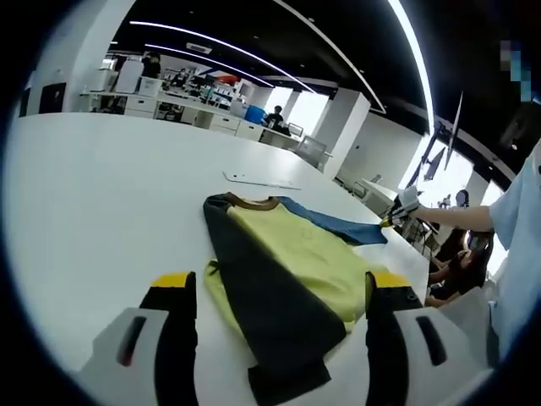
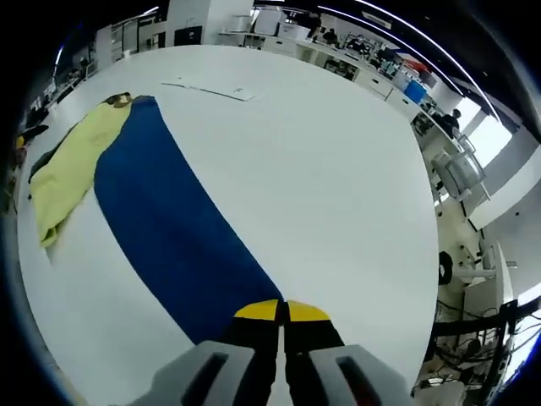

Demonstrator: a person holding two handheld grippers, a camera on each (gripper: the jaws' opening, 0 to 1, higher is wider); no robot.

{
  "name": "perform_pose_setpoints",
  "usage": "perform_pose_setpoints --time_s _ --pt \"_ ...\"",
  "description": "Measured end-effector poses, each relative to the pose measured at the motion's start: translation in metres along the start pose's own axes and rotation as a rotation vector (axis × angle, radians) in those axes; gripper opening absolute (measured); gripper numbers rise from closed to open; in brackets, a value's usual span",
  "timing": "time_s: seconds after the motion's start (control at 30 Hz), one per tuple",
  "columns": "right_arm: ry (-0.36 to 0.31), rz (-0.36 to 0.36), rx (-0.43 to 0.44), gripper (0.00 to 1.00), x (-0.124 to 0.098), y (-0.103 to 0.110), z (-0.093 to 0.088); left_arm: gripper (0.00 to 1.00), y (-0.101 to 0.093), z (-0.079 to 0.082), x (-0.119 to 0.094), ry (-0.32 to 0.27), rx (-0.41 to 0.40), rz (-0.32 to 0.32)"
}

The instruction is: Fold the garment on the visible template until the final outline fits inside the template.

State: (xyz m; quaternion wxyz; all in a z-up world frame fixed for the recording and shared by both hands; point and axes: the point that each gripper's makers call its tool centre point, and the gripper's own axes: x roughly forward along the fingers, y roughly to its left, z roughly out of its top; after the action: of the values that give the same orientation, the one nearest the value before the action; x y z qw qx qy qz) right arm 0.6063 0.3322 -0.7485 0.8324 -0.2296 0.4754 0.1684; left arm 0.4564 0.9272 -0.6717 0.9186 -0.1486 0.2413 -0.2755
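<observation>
Right gripper (image 2: 283, 311) clamped shut on blue sleeve (image 2: 182, 233) stretched ahead of its fingertips. Left gripper (image 1: 283, 283) spread open, straddling yellow garment (image 1: 292, 258) on white table (image 1: 110, 186).

Garment (image 1: 287, 271): yellow top with a brown collar and dark navy sleeves, lying flat on the white worktop (image 1: 101, 203).
Fold state: one dark sleeve crosses the yellow body diagonally.
Other sleeve (image 2: 182, 228): blue, pulled out straight, away from the body.
</observation>
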Motion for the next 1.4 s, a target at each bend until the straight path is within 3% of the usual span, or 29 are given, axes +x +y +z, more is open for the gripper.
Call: perform_pose_setpoints --time_s 0.13,0.43,0.67,0.83,1.2,1.27,1.33,1.4 --pt "0.004 -0.028 0.031 0.00 0.011 -0.015 0.004 0.79 0.004 -0.003 0.001 0.013 -0.008 0.006" --pt "0.070 -0.014 0.024 0.00 0.021 -0.017 0.002 0.79 0.009 -0.004 0.006 0.024 -0.022 0.010" --pt "0.074 -0.044 0.028 0.00 0.025 -0.019 0.000 0.79 0.008 -0.004 0.008 0.019 -0.032 0.004" --pt "0.075 -0.039 0.041 0.00 0.036 -0.031 -0.001 0.79 0.009 -0.006 0.006 0.025 -0.035 0.008" --pt "0.047 -0.017 0.035 0.00 0.040 -0.034 0.000 0.79 0.007 -0.009 0.006 0.027 -0.043 0.006" --pt "-0.011 0.002 0.109 0.07 0.039 -0.032 0.008 0.79 0.007 -0.010 0.006 0.028 -0.042 0.007" --pt "-0.051 -0.003 0.136 0.19 0.035 -0.036 0.012 0.79 0.006 -0.009 0.005 0.022 -0.046 0.006" --pt "-0.081 0.019 0.164 0.25 0.032 -0.036 0.014 0.79 0.005 -0.009 0.004 0.022 -0.045 0.007"
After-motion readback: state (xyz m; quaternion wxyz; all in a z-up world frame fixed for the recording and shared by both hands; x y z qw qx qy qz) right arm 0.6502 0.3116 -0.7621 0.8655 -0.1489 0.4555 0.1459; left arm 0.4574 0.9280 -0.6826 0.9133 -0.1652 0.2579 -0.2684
